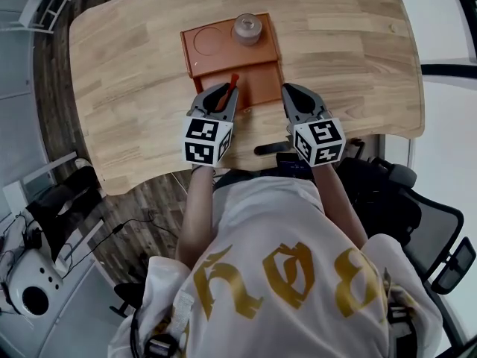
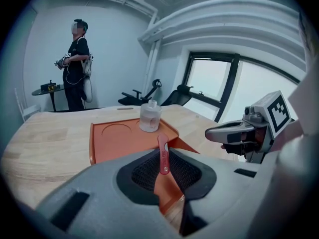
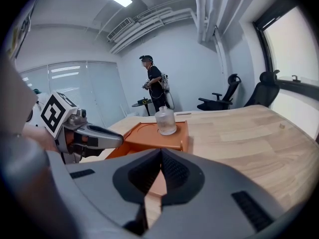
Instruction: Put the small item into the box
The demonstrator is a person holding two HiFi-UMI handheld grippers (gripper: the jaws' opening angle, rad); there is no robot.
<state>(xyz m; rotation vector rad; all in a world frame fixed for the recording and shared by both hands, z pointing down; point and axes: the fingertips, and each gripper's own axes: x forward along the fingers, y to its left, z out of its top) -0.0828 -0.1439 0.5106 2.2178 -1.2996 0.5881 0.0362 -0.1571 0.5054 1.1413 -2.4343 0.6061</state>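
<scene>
An orange box (image 1: 195,57) lies on the wooden table (image 1: 335,43), with a round recess at its far left and an open compartment (image 1: 257,84) on its near side. A clear glass bottle (image 1: 247,28) stands on its far right corner. My left gripper (image 1: 222,95) is shut on a small red stick-like item (image 2: 163,153), held upright above the box's near edge (image 2: 167,195). The item's tip (image 1: 233,80) shows over the compartment. My right gripper (image 1: 293,94) hovers just right of the box, shut with nothing in it (image 3: 160,156).
A person (image 2: 77,59) stands beyond the table's far end beside a small round table (image 2: 47,89). Office chairs (image 3: 222,96) stand by the window. The table's near edge (image 1: 171,176) runs just under both grippers, and a black chair (image 1: 417,222) is at my right.
</scene>
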